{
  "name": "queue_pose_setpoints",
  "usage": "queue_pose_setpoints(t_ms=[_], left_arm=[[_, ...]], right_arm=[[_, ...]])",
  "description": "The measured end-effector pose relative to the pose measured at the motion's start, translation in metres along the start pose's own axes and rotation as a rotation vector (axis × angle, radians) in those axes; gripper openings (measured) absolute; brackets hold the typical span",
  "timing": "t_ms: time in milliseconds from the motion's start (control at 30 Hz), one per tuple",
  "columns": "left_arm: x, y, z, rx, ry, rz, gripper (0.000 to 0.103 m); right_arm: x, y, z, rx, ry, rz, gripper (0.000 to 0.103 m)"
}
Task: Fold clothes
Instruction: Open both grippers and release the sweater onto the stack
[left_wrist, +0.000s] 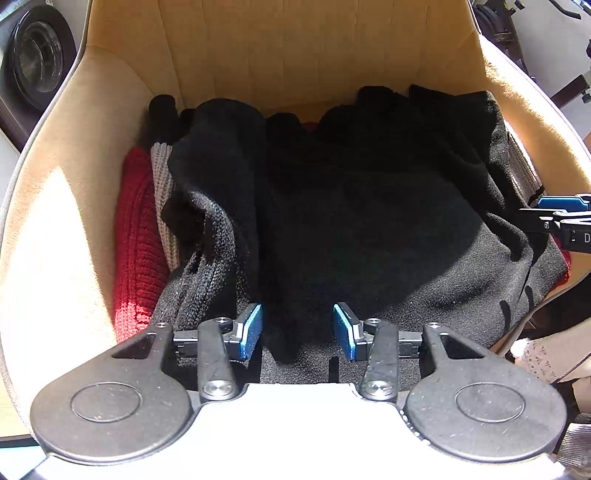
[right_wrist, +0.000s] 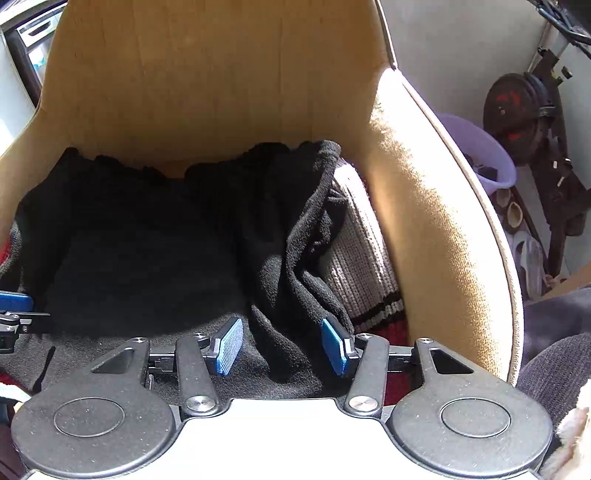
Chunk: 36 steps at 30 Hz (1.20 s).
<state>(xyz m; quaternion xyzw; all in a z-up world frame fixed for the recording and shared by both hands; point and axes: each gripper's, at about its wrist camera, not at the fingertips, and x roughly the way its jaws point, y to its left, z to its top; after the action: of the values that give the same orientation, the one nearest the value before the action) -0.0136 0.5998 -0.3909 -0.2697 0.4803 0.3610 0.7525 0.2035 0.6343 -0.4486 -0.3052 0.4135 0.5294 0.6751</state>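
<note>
A: Where was the target?
B: Black fleece garment (left_wrist: 369, 229) lay spread across the seat of the tan chair (left_wrist: 74, 229), covering most of it, back edge bunched against the backrest, front hem at the seat's front edge. Soft, fuzzy, matte; loose ridges down both sides.

A: Grippers?
B: Left gripper (left_wrist: 297, 331) sat at the front edge, jaws partly apart, straddling a raised fold of the fleece, pads not clearly pressing. Right gripper (right_wrist: 282, 346) likewise toward the right side, jaws partly apart around another ridge. Neither clamped, as far as I could tell.

A: Why there?
B: Probably lining up on the hem's two sides to pinch and lift for a fold. Judgement only.

A: Underneath?
B: Red ribbed knit (left_wrist: 135, 240) along the seat's left edge, grey ribbed knit (left_wrist: 162, 199) just beside it. Cream knit with dark stripes (right_wrist: 356, 266) wedged against the right armrest. Chunky, ribbed, thicker than the fleece.

A: Chair?
B: Curved shell, suede-like tan lining, sun patches on both sides.
</note>
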Motion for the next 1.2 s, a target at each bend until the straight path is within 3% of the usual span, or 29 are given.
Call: queue_pose_setpoints(t_ms=[67,233,333,400,567,633,700,800,933,1000,1100,1200], left_arm=[[0.007,-0.003,0.010,0.024,-0.018,0.003,0.053],[0.038,0.015,0.026,-0.006,0.008,0.027,0.049],[0.039,0.039,0.029,-0.110,-0.012,0.021,0.028],[0.044,0.054,0.028,-0.200,-0.010,0.000,0.020],[0.043,0.053,0.038,-0.253,0.005,-0.011,0.020],[0.029,0.039,0.042,-0.218,-0.049,-0.011,0.026],[0.022,0.029,0.050,-0.160,-0.110,0.003,0.043],[0.028,0.022,0.065,-0.108,-0.149,0.042,0.044],[0.073,0.041,0.086,-0.122,-0.091,0.155,0.041],[0.092,0.056,0.091,-0.176,-0.050,0.163,0.039],[0.101,0.049,0.097,-0.127,-0.021,0.187,0.040],[0.093,0.041,0.097,-0.084,-0.024,0.180,0.044]], right_arm=[[0.010,0.008,0.009,-0.036,-0.017,0.025,0.052],[0.059,0.018,0.028,-0.142,-0.002,0.030,0.048],[0.078,0.002,0.038,-0.158,0.012,-0.029,0.041],[0.085,-0.009,0.040,-0.138,0.029,0.003,0.042],[0.093,0.005,0.040,-0.179,0.037,-0.029,0.045],[0.079,0.009,0.039,-0.132,0.004,-0.015,0.054],[0.064,0.016,0.031,-0.122,-0.031,0.027,0.061],[0.055,0.030,0.017,-0.157,-0.039,0.076,0.063],[0.081,0.039,0.005,-0.183,0.019,0.043,0.065],[0.096,0.034,0.004,-0.147,0.034,0.029,0.073],[0.105,0.034,0.003,-0.141,0.040,0.029,0.079],[0.098,0.036,-0.003,-0.156,0.041,0.026,0.077]])
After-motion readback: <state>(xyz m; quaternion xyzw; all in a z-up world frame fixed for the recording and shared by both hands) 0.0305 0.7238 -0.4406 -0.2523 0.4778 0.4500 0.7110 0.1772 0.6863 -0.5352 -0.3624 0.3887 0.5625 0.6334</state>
